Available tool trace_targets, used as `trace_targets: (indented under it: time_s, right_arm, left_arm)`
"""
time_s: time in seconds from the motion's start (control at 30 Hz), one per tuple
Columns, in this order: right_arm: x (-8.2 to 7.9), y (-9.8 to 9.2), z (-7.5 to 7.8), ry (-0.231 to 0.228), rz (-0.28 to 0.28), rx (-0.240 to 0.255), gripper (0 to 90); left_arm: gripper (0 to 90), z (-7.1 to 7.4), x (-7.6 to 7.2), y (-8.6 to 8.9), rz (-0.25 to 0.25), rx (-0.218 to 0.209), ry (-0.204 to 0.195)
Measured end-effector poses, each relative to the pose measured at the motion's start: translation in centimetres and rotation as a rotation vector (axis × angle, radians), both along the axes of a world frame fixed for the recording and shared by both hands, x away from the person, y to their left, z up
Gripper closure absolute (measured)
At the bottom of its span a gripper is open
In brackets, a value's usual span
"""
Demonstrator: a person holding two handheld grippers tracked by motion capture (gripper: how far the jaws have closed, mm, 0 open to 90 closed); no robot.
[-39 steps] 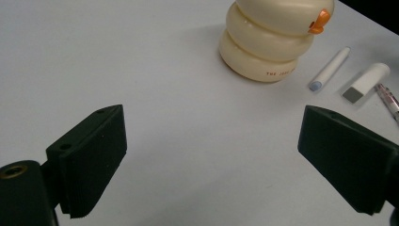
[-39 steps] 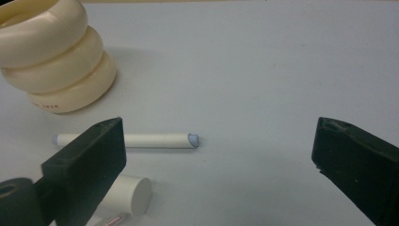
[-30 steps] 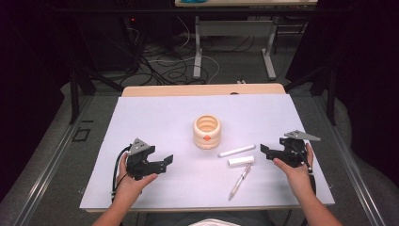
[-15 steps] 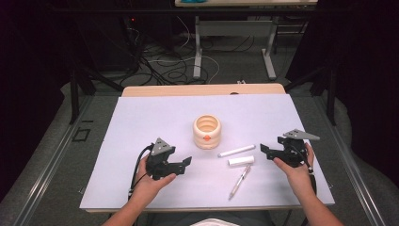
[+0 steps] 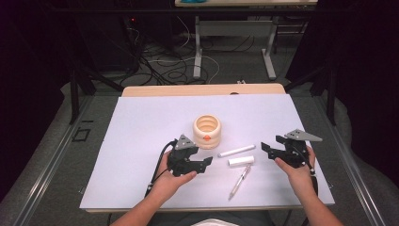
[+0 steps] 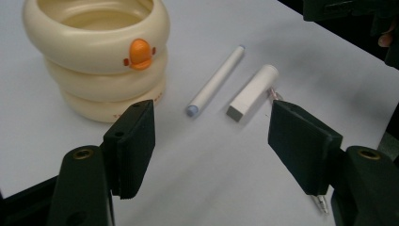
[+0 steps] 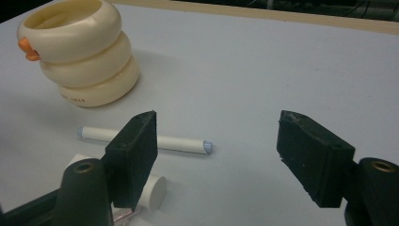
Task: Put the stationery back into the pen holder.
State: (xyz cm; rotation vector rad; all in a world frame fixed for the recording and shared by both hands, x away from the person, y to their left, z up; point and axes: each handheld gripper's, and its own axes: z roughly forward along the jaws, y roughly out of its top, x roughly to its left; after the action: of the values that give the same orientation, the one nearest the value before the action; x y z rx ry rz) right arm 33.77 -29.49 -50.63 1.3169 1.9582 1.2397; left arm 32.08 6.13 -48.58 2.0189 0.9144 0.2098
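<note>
Now | left gripper (image 5: 207, 162): jaws apart (just been closing), holding nothing | right gripper (image 5: 266, 147): same, empty

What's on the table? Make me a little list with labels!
cup: cream ringed cup with an orange duck beak, upright
long stick: white marker, lying flat
short stick: white cap-like tube, lying beside it
pen: clear pen, nearest the person
left gripper: jaws just been closing, nothing between them
right gripper: jaws just been closing, nothing between them
table: white sheet
</note>
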Motion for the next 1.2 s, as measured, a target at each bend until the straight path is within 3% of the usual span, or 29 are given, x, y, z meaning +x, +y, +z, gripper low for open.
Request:
trace_targets:
  time_s: [0.17, 0.23, 0.37, 0.47, 0.67, 0.87, 1.2]
  right_arm:
    - [0.0, 0.1, -0.1, -0.010, 0.010, -0.005, 30.7]
    - [0.0, 0.1, -0.1, -0.010, 0.011, -0.001, 30.6]
    - [0.0, 0.0, -0.1, -0.012, 0.010, 0.003, 30.6]
    - [0.0, 0.1, -0.1, -0.007, 0.008, 0.013, 30.6]
    - [0.0, 0.0, -0.1, -0.004, 0.006, 0.007, 30.6]
    - [0.1, 0.0, -0.2, -0.003, 0.011, 0.012, 30.6]
    - [0.1, 0.2, -0.3, 0.001, 0.016, 0.006, 30.2]
  left_arm:
    - [34.4, 0.0, 0.2, -1.4, -0.026, 0.012, 0.068]
    - [35.3, 0.0, 0.1, -1.9, -0.006, -0.003, 0.127]
    - [37.8, 0.3, 0.5, -2.7, -0.009, 0.027, 0.208]
    - [39.1, 0.3, 0.7, -3.3, -0.010, 0.009, 0.278]
    - [42.6, -0.4, 0.9, -4.3, -0.032, 0.014, 0.338]
    - [47.7, -1.4, 0.7, -5.5, -0.056, 0.053, 0.357]
    - [54.5, -2.8, 0.5, -7.0, -0.083, 0.066, 0.396]
